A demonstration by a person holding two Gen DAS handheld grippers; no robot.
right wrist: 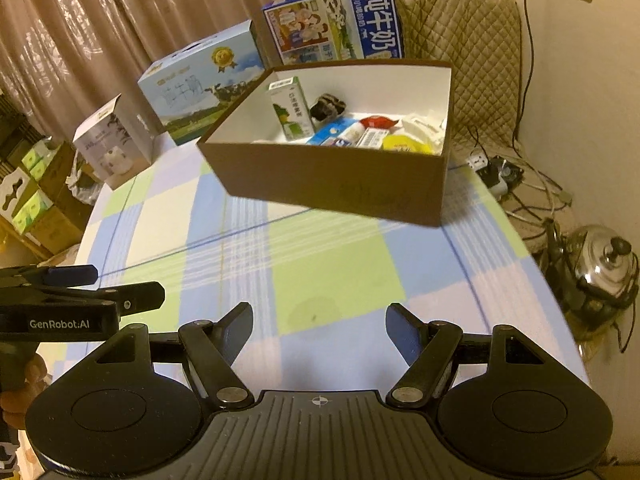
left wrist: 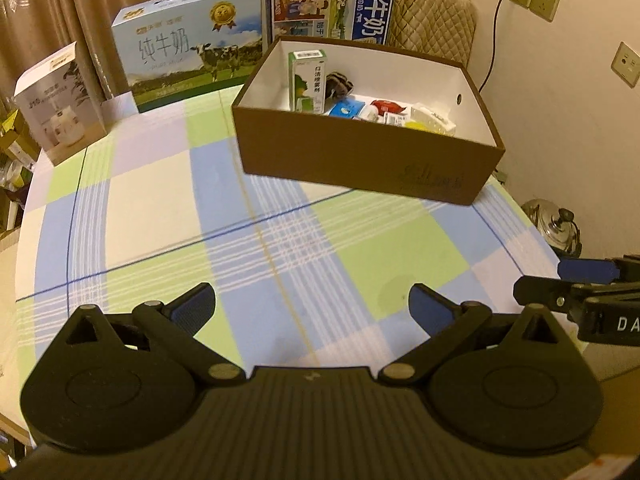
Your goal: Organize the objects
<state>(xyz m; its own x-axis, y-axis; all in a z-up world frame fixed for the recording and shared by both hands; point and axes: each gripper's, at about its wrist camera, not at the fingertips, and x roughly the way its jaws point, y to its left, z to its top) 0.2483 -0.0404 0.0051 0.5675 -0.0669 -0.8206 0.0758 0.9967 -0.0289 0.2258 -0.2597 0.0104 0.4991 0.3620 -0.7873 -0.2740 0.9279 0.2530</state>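
Observation:
A brown cardboard box (left wrist: 368, 160) (right wrist: 332, 184) with a white inside stands on the far right part of the checked tablecloth (left wrist: 168, 208). Inside it stands a green and white carton (left wrist: 307, 80) (right wrist: 291, 110), with a dark furry item (left wrist: 339, 84) (right wrist: 328, 107), a red packet (left wrist: 386, 106) (right wrist: 378, 121), a yellow item (right wrist: 404, 144) and several small packs around it. My left gripper (left wrist: 312, 305) is open over bare cloth, well short of the box. My right gripper (right wrist: 320, 320) is open too, with nothing between its fingers. Each gripper's fingers show at the other view's edge.
Two milk cartons (left wrist: 192, 44) (left wrist: 332, 4) and a small white appliance box (left wrist: 60, 104) stand along the table's far edge. A quilted chair (right wrist: 472, 52) sits behind the box. A steel pot (right wrist: 604, 268) and cables lie on the floor at right.

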